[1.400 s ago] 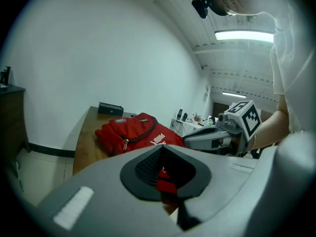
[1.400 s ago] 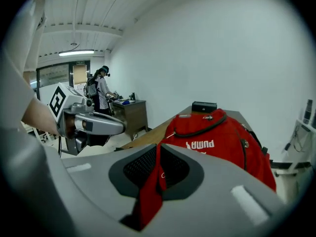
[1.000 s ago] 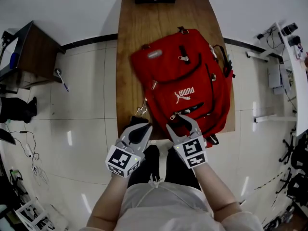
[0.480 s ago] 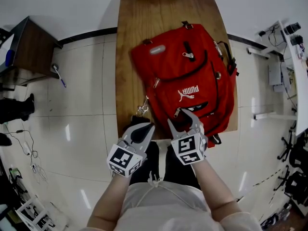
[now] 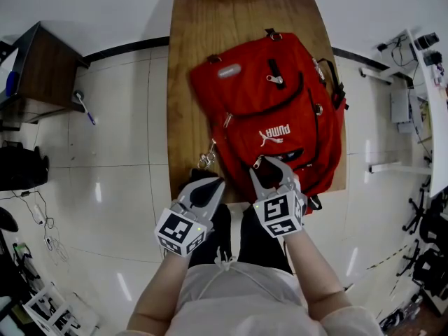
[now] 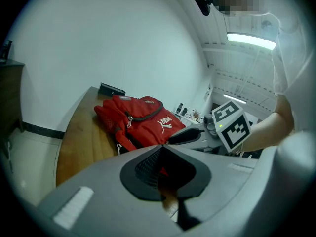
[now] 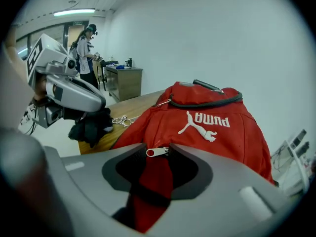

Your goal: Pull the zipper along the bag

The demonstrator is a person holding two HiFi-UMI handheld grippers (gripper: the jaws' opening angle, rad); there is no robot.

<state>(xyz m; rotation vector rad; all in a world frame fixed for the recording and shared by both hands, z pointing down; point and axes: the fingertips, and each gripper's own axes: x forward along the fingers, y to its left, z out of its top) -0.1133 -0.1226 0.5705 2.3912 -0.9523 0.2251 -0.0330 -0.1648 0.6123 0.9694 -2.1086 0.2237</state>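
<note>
Left gripper (image 5: 210, 184): my fingers are closed together with nothing in them. They sit at the table's (image 5: 187, 68) near edge, at 7 o'clock of the bag.
Key clip (image 5: 208, 158): loose metal at the bag's 8 o'clock, likely to snag.
Bag (image 5: 276, 110): lies flat on the wood. It is soft and probably light, so I expect it to bunch and slide unless braced.
Zipper pull (image 7: 157, 152): a small, slick metal tab at the bag's 6 o'clock. It is best pinched across its flat faces.
Right gripper (image 5: 269, 168): my fingers are closing with the pull between the tips, not yet pinched.
Room: there is bare wood from 9 to 12 o'clock. The bag reaches the table edge at 3 o'clock.
</note>
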